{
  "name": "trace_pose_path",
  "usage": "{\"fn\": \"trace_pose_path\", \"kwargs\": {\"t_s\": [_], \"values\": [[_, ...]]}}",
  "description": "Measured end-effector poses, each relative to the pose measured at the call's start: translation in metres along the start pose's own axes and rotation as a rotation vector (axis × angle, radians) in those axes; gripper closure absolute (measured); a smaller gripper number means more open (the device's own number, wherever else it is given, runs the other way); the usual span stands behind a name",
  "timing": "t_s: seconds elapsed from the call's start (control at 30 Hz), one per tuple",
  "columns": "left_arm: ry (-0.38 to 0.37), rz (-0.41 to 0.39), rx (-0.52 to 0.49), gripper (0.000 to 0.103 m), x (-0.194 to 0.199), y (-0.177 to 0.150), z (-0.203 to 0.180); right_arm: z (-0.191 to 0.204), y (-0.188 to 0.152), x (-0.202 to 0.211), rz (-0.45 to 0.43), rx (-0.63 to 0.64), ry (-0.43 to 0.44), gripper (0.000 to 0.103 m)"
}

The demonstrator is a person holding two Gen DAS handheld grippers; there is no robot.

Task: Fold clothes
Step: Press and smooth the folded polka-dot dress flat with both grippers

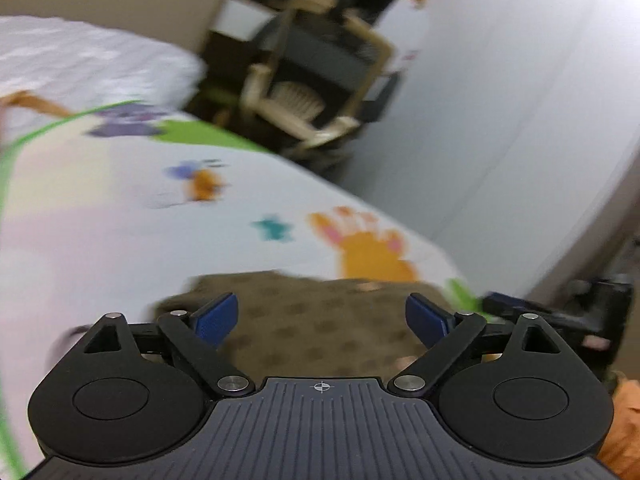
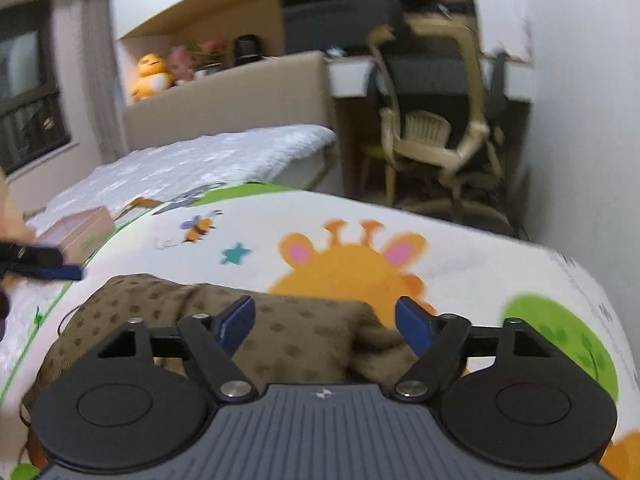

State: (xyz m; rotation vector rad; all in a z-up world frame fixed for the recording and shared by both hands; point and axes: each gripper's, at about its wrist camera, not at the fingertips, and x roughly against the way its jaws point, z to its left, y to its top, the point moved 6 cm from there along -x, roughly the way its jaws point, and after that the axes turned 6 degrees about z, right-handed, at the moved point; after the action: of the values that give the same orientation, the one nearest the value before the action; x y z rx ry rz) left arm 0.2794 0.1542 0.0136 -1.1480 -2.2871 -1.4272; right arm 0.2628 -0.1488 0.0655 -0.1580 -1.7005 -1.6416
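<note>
A brown garment with darker spots [image 1: 316,316] [image 2: 288,340] lies bunched on a white bed cover printed with cartoon animals [image 1: 120,220] [image 2: 460,264]. My left gripper [image 1: 322,316] hovers over the garment, open, its blue pads spread wide with nothing between them. My right gripper [image 2: 325,318] is likewise open above the same garment, blue fingers apart. In the right wrist view the left gripper's blue fingertip [image 2: 66,271] shows at the far left edge, beside a hand. In the left wrist view a dark part of the other gripper [image 1: 560,312] shows at the right.
A beige office chair [image 2: 436,136] [image 1: 316,80] stands past the bed's far edge by a desk. A small cardboard box [image 2: 80,232] rests on the bed at left. White quilted bedding [image 2: 192,160] lies further back, with a white wall [image 2: 580,120] at right.
</note>
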Motion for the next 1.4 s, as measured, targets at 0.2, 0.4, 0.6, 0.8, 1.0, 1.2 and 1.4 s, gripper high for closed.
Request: {"fn": "trace_pose_path", "kwargs": {"t_s": [0.2,0.4,0.6,0.8,1.0,1.2,1.4], "values": [[-0.057,0.078,0.073,0.006,-0.06,-0.024,-0.007,0.037,-0.022,-0.036,0.117,-0.015,0.164,0.018],[-0.096,0.084,0.098,0.006,-0.058,-0.062,0.01,0.044,-0.056,-0.04,0.156,0.051,0.125,0.014],[-0.055,0.046,0.116,0.005,-0.049,-0.067,0.012,0.051,-0.062,-0.018,0.138,0.068,0.079,0.0],[0.061,0.051,0.007,0.005,-0.047,-0.075,-0.001,0.058,-0.081,-0.015,0.167,0.142,0.006,0.0],[0.17,0.059,-0.098,0.004,-0.046,-0.082,-0.014,0.059,-0.087,-0.015,0.193,0.11,-0.01,0.0],[0.185,0.04,-0.075,0.0,-0.034,-0.086,-0.022,0.061,-0.088,-0.016,0.19,0.123,-0.008,0.0],[0.216,0.043,-0.063,0.0,-0.035,-0.094,-0.017,0.061,-0.088,-0.011,0.169,0.095,-0.014,0.0]]}}
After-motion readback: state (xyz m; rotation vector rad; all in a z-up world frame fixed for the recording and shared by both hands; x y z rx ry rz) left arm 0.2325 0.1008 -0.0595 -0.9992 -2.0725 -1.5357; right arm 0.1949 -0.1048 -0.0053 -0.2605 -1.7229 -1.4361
